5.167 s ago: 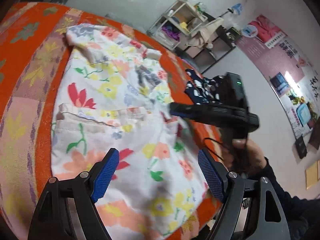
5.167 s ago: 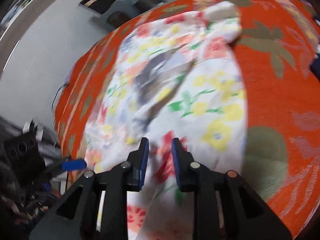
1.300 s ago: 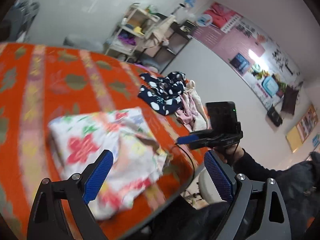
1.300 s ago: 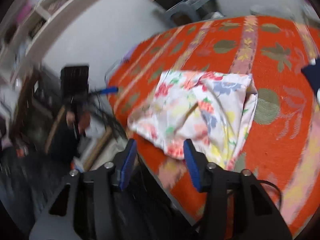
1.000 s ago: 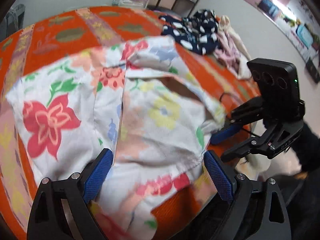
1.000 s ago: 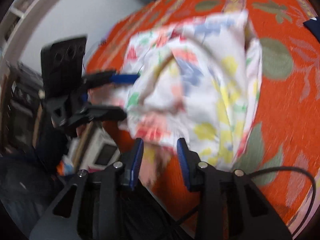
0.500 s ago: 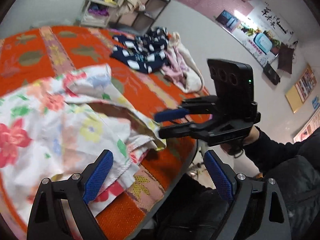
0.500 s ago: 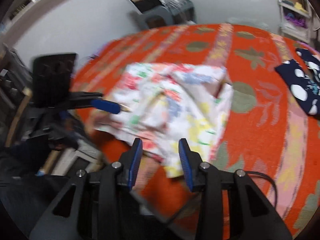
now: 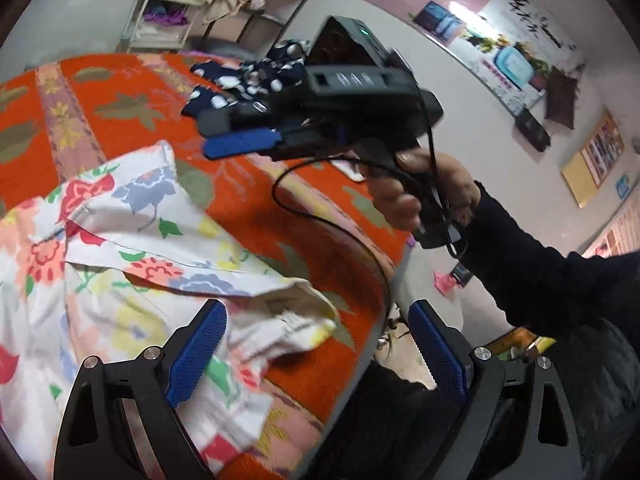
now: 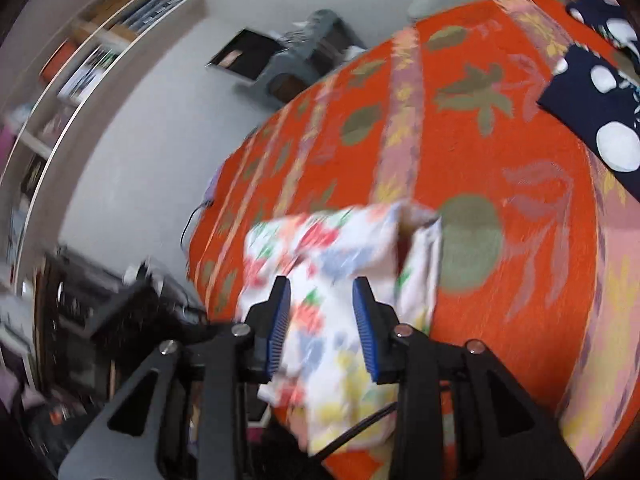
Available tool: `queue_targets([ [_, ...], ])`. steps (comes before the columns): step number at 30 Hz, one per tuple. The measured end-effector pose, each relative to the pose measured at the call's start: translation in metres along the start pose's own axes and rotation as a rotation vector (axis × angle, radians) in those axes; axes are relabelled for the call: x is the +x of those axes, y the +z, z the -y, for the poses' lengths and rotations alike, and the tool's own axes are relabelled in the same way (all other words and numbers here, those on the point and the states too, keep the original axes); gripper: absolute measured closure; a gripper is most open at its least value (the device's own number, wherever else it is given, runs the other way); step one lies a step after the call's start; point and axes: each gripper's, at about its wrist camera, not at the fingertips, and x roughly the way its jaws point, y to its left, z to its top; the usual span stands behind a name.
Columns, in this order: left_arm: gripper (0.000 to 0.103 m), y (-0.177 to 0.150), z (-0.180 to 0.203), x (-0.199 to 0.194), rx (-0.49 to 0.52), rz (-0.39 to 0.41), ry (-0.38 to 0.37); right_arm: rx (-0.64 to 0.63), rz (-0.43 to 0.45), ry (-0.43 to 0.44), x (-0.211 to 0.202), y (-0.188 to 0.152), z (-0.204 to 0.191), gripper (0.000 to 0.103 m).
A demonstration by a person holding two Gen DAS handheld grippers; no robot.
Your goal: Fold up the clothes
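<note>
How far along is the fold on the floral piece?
Done: the floral garment lies roughly folded into a loose bundle near the edge of the orange cloth. In hand: nothing; the left gripper and right gripper are both open above it. Left: its layers look uneven and one corner hangs loose, so it needs tidying. The polka-dot garment lies unfolded.

The room had pale grey walls (image 9: 80, 8). An open shelving unit (image 9: 168, 12) stood against the far wall, stuffed with cloth and oddments. Along the side wall ran a pink poster strip (image 9: 460, 4) with pictures and dark lettering, and a yellow pinboard (image 9: 592, 160) hung further along it. On the opposite side, white bookshelves (image 10: 80, 64) climbed the wall, and a grey chair (image 10: 304, 60) sat blurred beside a dark box.
</note>
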Motion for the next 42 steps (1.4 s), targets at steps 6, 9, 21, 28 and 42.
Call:
queue_targets([
  [6,0.01,-0.018,-0.011,0.017,-0.023,-0.066,0.045,0.039,-0.073,-0.051,0.039,0.037,0.016,0.083],
  [9,0.01,-0.023,-0.013,0.019,-0.031,-0.074,0.049,0.017,-0.066,-0.102,0.048,0.047,0.014,0.097],
  [21,0.01,-0.008,0.013,-0.049,-0.038,0.111,-0.104,-0.173,0.08,-0.138,0.018,0.061,-0.029,0.094],
  [28,0.01,0.007,-0.054,-0.112,-0.223,0.291,0.296,-0.369,-0.077,-0.262,0.074,0.03,-0.059,0.094],
  [42,0.009,-0.017,-0.073,-0.09,-0.286,0.23,0.444,-0.396,-0.081,-0.411,0.068,0.002,-0.043,0.09],
])
